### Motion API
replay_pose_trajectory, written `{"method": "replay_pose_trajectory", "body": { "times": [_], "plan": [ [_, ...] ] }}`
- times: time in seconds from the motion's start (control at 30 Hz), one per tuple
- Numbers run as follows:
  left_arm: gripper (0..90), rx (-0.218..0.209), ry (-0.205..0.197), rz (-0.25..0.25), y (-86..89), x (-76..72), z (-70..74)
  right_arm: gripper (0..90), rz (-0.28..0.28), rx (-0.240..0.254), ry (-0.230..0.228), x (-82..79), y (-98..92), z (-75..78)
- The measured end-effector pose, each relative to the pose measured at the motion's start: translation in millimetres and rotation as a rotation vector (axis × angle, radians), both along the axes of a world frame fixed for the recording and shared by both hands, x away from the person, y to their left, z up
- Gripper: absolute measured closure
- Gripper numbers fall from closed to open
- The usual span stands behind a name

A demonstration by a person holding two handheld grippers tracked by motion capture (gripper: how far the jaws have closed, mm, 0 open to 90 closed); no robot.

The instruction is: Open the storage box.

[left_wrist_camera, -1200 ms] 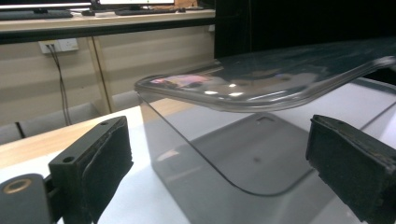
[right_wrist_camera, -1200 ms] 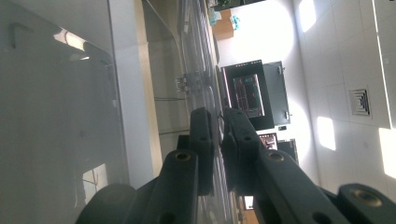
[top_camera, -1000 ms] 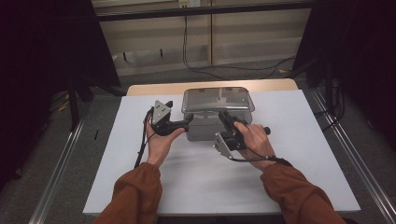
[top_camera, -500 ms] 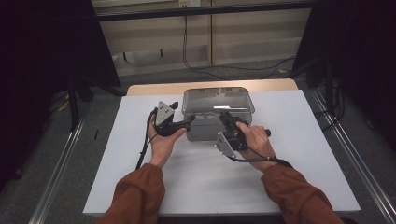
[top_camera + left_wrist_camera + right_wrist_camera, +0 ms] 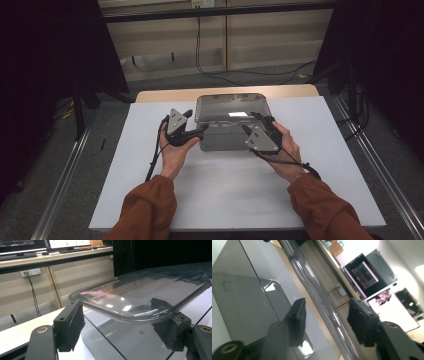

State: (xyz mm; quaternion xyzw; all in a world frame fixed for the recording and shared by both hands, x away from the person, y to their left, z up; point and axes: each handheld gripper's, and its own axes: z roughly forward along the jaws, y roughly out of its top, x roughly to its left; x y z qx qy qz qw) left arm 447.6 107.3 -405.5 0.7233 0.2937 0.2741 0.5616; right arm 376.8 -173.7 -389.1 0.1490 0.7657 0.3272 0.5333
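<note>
A grey plastic box (image 5: 224, 141) stands at the middle of the white table (image 5: 225, 200). Its clear lid (image 5: 232, 107) is tilted up off the base. My left gripper (image 5: 200, 131) is at the box's left front corner. In the left gripper view it (image 5: 117, 312) stands open, the lid's rim (image 5: 140, 295) lying across the gap and over the right pad (image 5: 170, 327). My right gripper (image 5: 252, 122) is at the right front corner. It (image 5: 327, 307) is open too, with the lid's edge (image 5: 312, 280) running between its jaws above the grey base (image 5: 242, 295).
The white sheet has free room in front of the box and on both sides. Metal rails (image 5: 65, 180) run along the table's left and right. A wooden shelf unit with hanging cables (image 5: 197, 45) stands behind the table. Cables trail from both grippers over the sheet.
The lid has risen from lying flat on the box to a raised tilt. Both grippers have moved up and slightly outward along its front corners.
</note>
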Motion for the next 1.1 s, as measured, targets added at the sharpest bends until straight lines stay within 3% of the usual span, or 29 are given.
{"method": "replay_pose_trajectory", "body": {
  "times": [0.1, 0.13, 0.2, 0.23, 0.27, 0.37, 0.4, 0.47, 0.57, 0.67, 0.73, 0.83, 1.1],
  "plan": [
    [28.0, 0.004, 0.002, 0.002, 0.1, 0.4, -0.3, 39.3, -0.01, 0.071, 0.042, 3.3, -8.1, 0.8],
    [28.0, 0.004, 0.002, 0.002, 0.1, 0.4, -0.3, 39.3, -0.01, 0.071, 0.042, 3.3, -8.1, 0.8],
    [27.9, 0.003, 0.0, 0.002, 0.2, 0.4, 0.2, 35.8, -0.018, 0.151, 0.1, 7.7, -16.0, 2.2],
    [28.0, 0.003, 0.0, 0.002, 0.2, 0.4, 0.2, 35.8, -0.018, 0.151, 0.1, 7.7, -16.0, 2.2],
    [28.0, -0.002, 0.001, 0.001, -0.3, 0.3, 0.4, 34.9, -0.015, 0.204, 0.144, 10.6, -20.3, 2.2],
    [28.7, -0.003, -0.003, 0.001, -0.1, 0.5, 0.8, 33.5, -0.017, 0.262, 0.182, 13.9, -25.6, 1.7],
    [28.7, -0.002, -0.003, 0.002, 0.0, 0.4, 1.0, 33.5, -0.017, 0.262, 0.182, 13.9, -25.6, 1.7],
    [28.8, -0.004, -0.007, 0.003, 0.4, 0.4, 1.4, 32.7, -0.019, 0.322, 0.206, 17.5, -31.8, 2.8],
    [28.9, -0.005, -0.008, 0.003, 0.8, 0.5, 2.0, 32.0, -0.02, 0.346, 0.225, 19.9, -36.2, 3.5],
    [28.7, 0.003, -0.013, 0.013, 1.0, 1.0, 2.6, 29.5, -0.006, 0.413, 0.263, 24.2, -44.1, 2.0],
    [28.9, -0.017, -0.01, 0.015, 0.6, 1.9, 2.2, 27.5, 0.001, 0.455, 0.271, 26.2, -47.3, 1.5],
    [29.1, -0.012, -0.017, 0.015, 1.1, 2.2, 3.7, 26.7, 0.001, 0.483, 0.28, 27.6, -50.0, 1.2],
    [29.5, -0.001, -0.019, 0.014, 0.4, 4.1, 4.2, 19.5, 0.004, 0.501, 0.281, 33.9, -50.3, -2.6]
  ]
}}
